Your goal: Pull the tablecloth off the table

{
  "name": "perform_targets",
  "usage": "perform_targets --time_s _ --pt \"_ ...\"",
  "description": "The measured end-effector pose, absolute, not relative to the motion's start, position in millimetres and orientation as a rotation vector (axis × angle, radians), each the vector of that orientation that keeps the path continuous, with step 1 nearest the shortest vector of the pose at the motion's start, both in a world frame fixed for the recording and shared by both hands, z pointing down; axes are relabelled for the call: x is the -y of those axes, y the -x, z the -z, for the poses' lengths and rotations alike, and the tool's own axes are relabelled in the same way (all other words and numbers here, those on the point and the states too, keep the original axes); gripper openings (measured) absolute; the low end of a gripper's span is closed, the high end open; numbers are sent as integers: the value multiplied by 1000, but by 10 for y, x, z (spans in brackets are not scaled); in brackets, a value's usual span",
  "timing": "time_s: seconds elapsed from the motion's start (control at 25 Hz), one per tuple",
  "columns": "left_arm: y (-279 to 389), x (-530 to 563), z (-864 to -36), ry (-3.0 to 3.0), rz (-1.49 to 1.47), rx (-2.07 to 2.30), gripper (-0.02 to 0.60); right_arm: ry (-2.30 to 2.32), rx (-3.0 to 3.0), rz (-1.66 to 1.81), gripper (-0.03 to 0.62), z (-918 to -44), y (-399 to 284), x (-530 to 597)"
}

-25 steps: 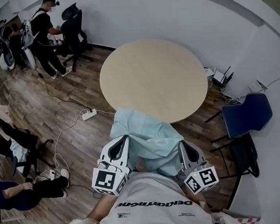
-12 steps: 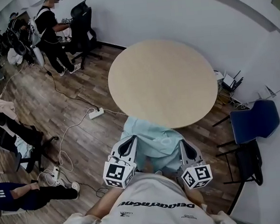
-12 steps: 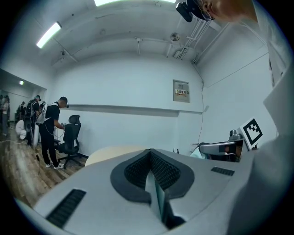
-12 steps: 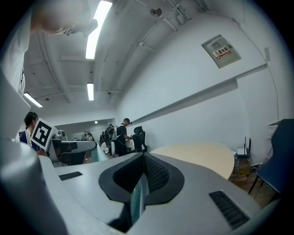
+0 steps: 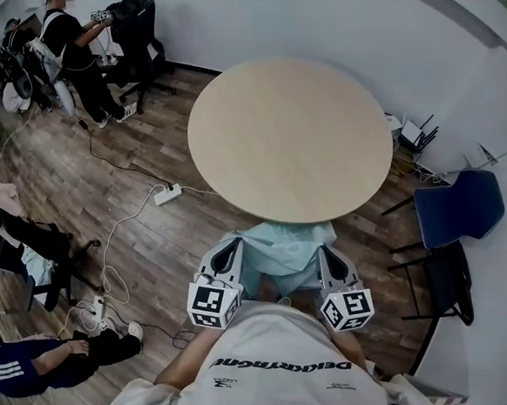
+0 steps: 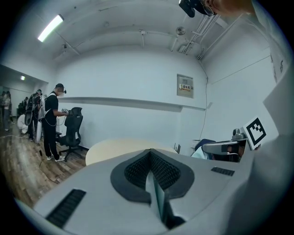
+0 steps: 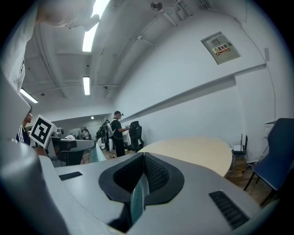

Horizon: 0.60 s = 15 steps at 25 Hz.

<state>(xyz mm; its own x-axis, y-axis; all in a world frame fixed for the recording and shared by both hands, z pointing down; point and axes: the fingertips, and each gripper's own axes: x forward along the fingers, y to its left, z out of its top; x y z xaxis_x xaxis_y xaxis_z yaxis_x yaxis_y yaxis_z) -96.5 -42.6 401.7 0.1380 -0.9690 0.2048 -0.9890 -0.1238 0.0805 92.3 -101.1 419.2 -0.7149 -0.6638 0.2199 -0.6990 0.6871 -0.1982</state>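
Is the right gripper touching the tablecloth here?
Touching. In the right gripper view, the right gripper is shut on a fold of the teal tablecloth, which is pinched between its jaws.

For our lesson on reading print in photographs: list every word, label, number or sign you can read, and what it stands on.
Nothing can be quoted with certainty.
Wall sign: red and dark print, too small to read.
Shirt print: one line of letters, upside down, too blurred to quote.
Left marker cube and right marker cube: square patterns, no letters.
Tablecloth: no print.
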Motion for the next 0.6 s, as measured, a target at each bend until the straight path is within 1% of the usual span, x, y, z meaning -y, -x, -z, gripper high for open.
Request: perform_targets --time_s 0.6 --pt "1161 450 -4390 -2155 -175 1930 14 -1088 2661 -489 37 -4672 -732 1104"
